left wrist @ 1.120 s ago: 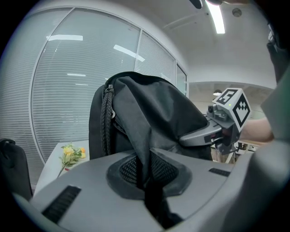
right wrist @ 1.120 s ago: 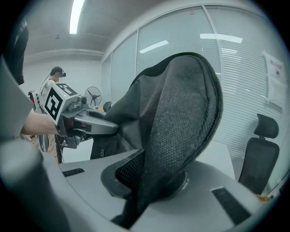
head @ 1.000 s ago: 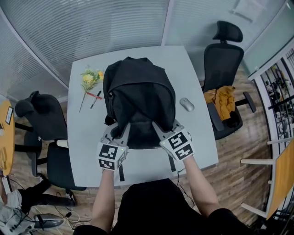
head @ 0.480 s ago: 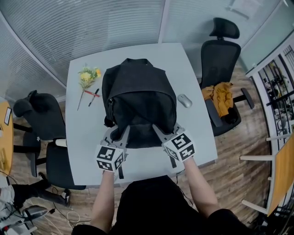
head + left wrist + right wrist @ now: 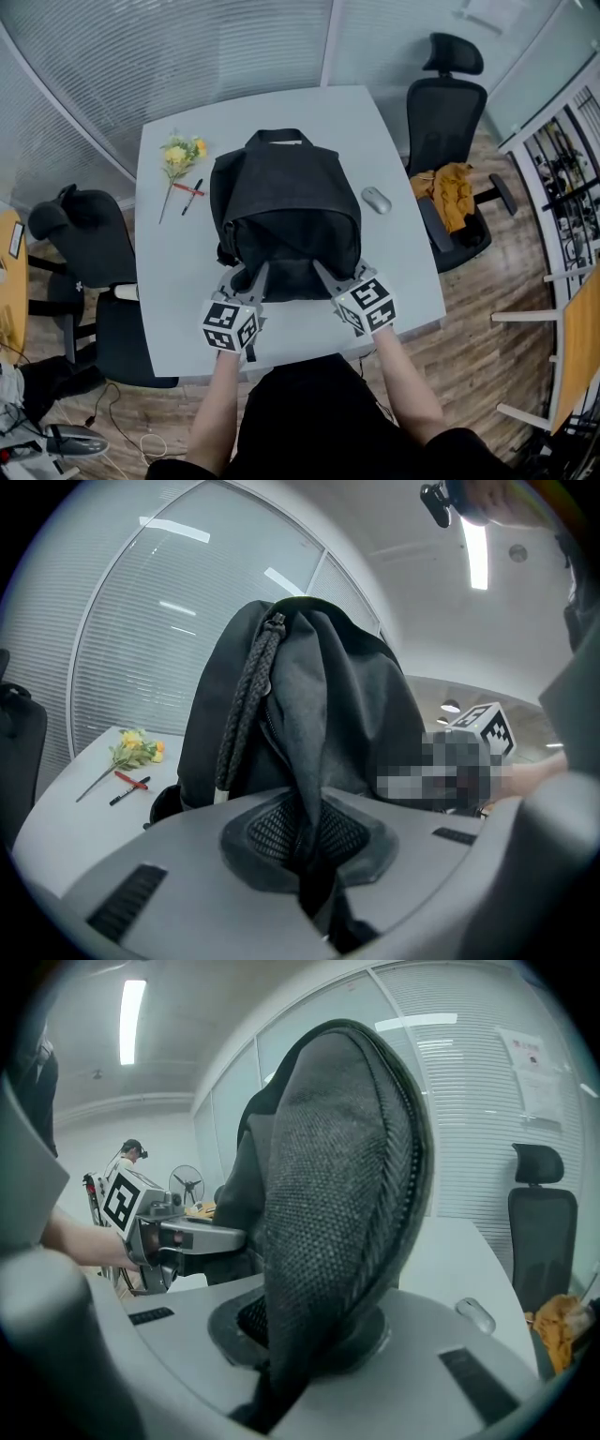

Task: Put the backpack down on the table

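Since a second ago the backpack [image 5: 286, 211] has tipped away from the person, so its top handle now shows at the far end, and both grippers have drawn a little nearer the person's body along the table [image 5: 169, 272]. The backpack stands at the middle of the table with its dark front facing up to the head camera. Its near end is at the grippers, and from above it is hard to say whether that end rests fully on the tabletop. The left gripper [image 5: 246, 274] is clamped on a fold of black fabric [image 5: 314, 724] at the backpack's near left side; in the left gripper view the fold runs down between the pads, which press on it. The right gripper [image 5: 328, 274] grips the padded mesh strap [image 5: 347, 1194] at the near right side. Its jaws have just been closing further on that strap, which fills the gap between the pads. The two grippers sit side by side, close to the table's near edge. A flower [image 5: 180, 155] and pens [image 5: 192, 194] lie to the backpack's left, well clear of it. A mouse [image 5: 376, 200] lies just beside its right side. A chair [image 5: 448, 103] with an orange cloth [image 5: 453, 202] on its seat stands off the table's right edge.
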A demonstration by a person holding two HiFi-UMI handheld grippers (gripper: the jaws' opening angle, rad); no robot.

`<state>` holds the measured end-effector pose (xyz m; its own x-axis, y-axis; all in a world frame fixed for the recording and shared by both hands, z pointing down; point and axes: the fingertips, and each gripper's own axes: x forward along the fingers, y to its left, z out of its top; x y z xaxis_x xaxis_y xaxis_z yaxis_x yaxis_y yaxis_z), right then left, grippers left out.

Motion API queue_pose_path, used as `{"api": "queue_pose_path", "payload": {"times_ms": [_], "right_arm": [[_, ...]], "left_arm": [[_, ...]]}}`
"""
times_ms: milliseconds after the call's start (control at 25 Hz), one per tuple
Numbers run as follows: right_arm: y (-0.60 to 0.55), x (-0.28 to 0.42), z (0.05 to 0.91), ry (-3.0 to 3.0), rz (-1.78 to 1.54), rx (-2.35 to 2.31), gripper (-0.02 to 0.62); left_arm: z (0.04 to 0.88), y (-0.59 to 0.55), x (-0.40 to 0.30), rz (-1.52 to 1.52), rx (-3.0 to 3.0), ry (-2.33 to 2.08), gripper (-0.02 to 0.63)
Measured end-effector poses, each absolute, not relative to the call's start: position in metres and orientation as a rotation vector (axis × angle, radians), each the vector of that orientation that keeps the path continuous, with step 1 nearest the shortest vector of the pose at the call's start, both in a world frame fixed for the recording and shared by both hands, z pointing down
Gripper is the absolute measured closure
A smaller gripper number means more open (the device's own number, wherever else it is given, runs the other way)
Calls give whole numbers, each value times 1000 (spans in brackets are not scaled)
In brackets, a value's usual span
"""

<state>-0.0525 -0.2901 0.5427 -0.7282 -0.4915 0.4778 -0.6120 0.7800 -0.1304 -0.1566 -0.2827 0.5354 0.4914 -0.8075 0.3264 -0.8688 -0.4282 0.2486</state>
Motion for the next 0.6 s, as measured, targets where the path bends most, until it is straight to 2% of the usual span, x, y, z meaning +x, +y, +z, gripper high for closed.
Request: {"api": "queue_pose_path", "payload": {"times_ms": [600], "right_arm": [[-273,-47,564,-2553,433,855,564]], "left_arm": [[558,-269,-151,220,2365,-1373,581]]}}
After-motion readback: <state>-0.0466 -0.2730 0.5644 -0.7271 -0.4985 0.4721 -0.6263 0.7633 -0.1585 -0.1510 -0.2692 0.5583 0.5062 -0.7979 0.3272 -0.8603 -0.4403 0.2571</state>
